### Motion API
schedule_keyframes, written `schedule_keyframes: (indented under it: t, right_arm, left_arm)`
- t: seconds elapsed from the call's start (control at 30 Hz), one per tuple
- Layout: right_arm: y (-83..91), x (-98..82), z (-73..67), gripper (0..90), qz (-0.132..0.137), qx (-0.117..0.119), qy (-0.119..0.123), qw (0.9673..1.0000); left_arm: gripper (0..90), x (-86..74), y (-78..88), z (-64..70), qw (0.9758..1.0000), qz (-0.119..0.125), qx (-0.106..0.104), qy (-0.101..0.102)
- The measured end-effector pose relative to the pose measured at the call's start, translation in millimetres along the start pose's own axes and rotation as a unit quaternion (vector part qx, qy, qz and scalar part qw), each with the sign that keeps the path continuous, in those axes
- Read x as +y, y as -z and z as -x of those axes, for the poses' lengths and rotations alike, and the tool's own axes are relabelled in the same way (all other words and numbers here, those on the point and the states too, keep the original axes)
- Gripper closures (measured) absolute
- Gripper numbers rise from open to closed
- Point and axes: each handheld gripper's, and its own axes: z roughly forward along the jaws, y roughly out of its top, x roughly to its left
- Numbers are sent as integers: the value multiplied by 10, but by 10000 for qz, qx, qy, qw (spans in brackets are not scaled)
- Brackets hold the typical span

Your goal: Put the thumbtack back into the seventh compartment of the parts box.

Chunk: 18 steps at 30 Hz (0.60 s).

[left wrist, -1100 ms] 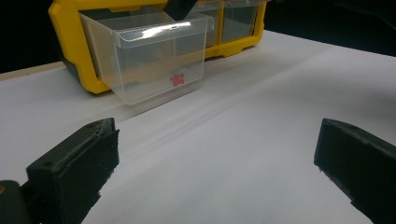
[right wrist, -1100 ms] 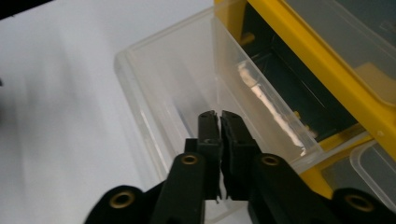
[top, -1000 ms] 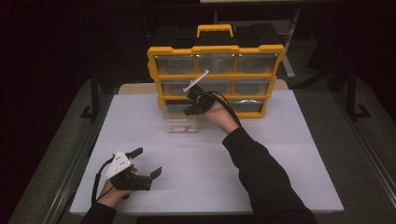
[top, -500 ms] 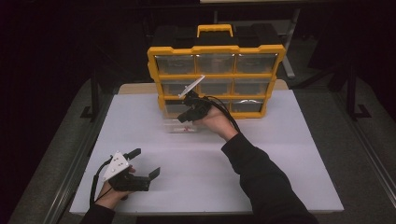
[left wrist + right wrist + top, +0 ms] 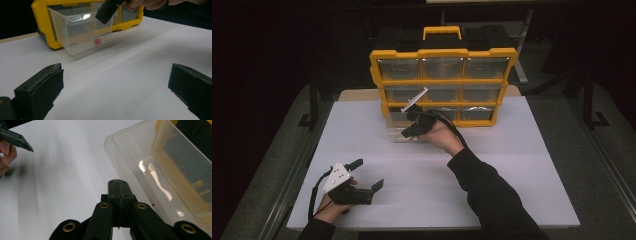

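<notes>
At the front of the pulled-out clear drawer (image 5: 404, 131), the right gripper (image 5: 408, 133) has its fingers (image 5: 117, 195) clenched flat together with nothing between them; in the right gripper view their tips sit just beside the drawer's front wall, and I cannot tell whether they touch it. That hand reaches forward over the worktop (image 5: 512, 165), forearm stretched from the near edge, gripper tilted down toward the drawer, grey plate raised toward the yellow organizer (image 5: 442, 82). The drawer sticks out of the organizer's bottom-left slot and rests on the worktop; a small red piece (image 5: 97, 42) lies inside it near the front wall.

Well apart from the drawer, by the near left corner of the worktop, the left gripper (image 5: 368, 175) lies low with its fingers (image 5: 40, 88) released, spread wide over bare white surface, pointing toward the drawer.

Against the picture of a second ago, the right gripper has sunk a little and come nearer the drawer's front; the left one sits where it was, and the drawer looks unmoved.

Open white worktop lies between the drawer and the left gripper, and more to the right of the right forearm. Behind the drawer the organizer stands upright close to the far edge. The left gripper is near the worktop's left and near edges.
</notes>
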Motion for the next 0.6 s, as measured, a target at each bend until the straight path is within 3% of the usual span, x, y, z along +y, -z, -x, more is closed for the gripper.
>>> schedule_keyframes:
  t: [0.6]
  right_arm:
    - [-8,2,48,894,73,-113,-8,9999]
  left_arm:
    - [0,2,3,4,10000,-25,7,-5]
